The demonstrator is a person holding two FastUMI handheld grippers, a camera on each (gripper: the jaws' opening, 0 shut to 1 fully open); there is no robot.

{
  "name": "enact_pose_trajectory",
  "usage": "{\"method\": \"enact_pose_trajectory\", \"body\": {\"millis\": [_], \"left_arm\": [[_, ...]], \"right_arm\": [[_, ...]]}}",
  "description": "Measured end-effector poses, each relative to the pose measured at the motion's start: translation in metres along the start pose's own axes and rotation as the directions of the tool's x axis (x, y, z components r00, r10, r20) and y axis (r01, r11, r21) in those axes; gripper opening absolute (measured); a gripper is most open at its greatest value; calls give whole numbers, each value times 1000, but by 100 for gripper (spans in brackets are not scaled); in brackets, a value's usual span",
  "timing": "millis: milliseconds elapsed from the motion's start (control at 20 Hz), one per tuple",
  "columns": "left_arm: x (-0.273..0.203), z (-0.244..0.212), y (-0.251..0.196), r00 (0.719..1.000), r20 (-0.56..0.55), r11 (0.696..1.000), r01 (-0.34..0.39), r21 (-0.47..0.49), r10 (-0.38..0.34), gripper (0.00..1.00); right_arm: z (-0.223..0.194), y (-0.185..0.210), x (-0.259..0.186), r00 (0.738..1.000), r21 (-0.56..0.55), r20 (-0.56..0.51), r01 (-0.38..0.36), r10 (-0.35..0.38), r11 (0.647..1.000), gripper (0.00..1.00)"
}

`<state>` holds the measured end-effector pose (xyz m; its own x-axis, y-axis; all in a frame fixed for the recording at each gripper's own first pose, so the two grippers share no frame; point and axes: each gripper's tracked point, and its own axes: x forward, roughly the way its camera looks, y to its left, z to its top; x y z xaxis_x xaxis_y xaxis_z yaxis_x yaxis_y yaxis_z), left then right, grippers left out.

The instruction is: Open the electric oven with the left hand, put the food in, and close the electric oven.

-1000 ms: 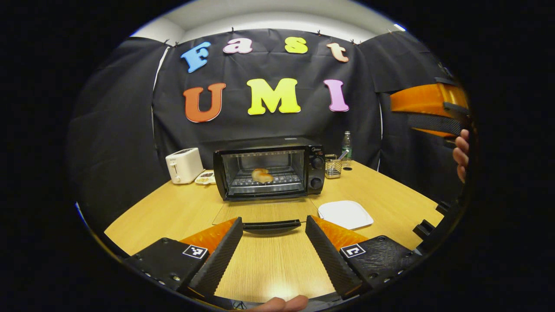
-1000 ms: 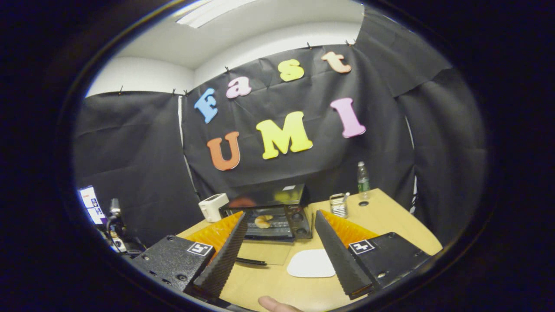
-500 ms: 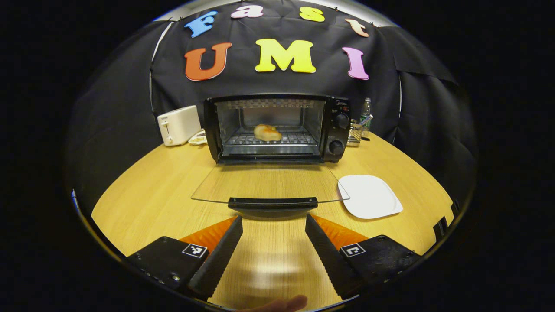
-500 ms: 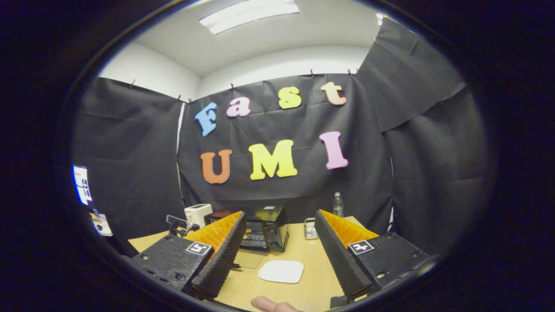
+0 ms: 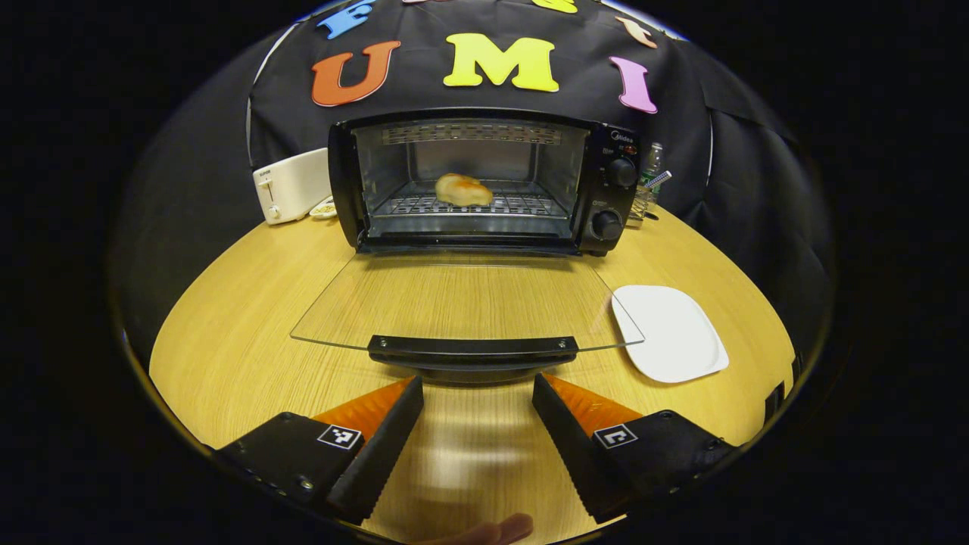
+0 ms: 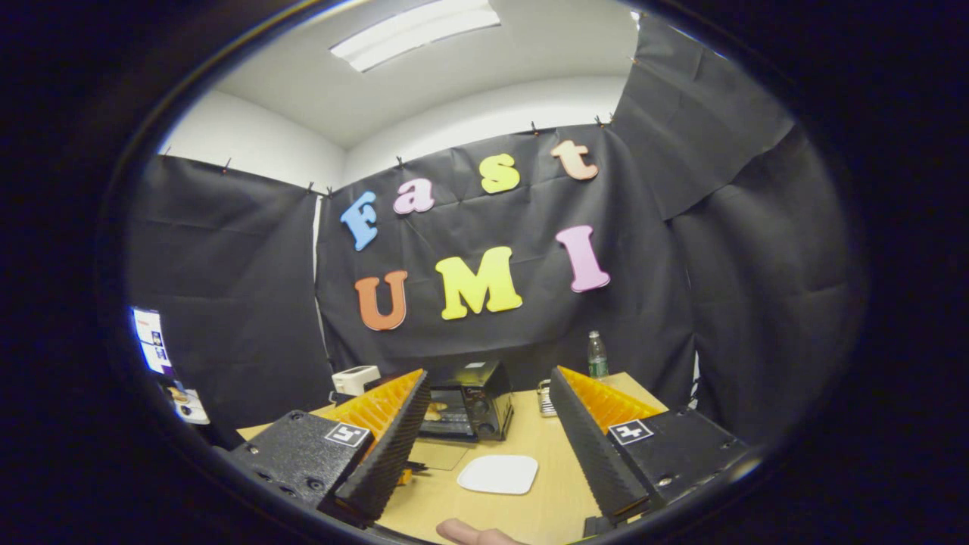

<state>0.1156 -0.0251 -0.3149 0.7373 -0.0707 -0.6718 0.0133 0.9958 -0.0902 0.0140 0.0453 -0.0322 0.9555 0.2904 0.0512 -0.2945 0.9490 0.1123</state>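
Food (image 5: 463, 190) on oven (image 5: 484, 182) rack | left hand-held gripper (image 5: 477, 390) spread, empty

Black electric oven (image 5: 484, 182) open, golden food (image 5: 463, 190) on its rack

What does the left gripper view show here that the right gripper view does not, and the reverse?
Left gripper view: the door handle just ahead of the open left gripper, the rack, both knobs.

Right gripper view: the ceiling light, the open right gripper held high and back from the table.

Both: the oven, its glass door folded down, the food, the white plate, toaster.
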Motion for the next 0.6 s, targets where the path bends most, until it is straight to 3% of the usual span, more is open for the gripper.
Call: {"method": "enact_pose_trajectory", "body": {"millis": [150,300,350,600], "left_arm": [[7,-8,0,998,-68,1000,15,-10,-15,95],[5,-3,0,998,-64,1000,9,9,-9,100],[4,-3,0,998,-66,1000,7,11,-6,96],[-1,2,-1,999,-53,1000,-7,25,8,96]], "right_arm": [[-2,-6,-1,1000,2,-1,7,-7,1000,96],[-5,-7,-2,1000,6,-3,3,-3,1000,99],[-6,-6,-2,1000,5,-7,-1,1,1000,99],[-9,-4,-2,1000,-12,-9,-3,3,1000,99]]}}
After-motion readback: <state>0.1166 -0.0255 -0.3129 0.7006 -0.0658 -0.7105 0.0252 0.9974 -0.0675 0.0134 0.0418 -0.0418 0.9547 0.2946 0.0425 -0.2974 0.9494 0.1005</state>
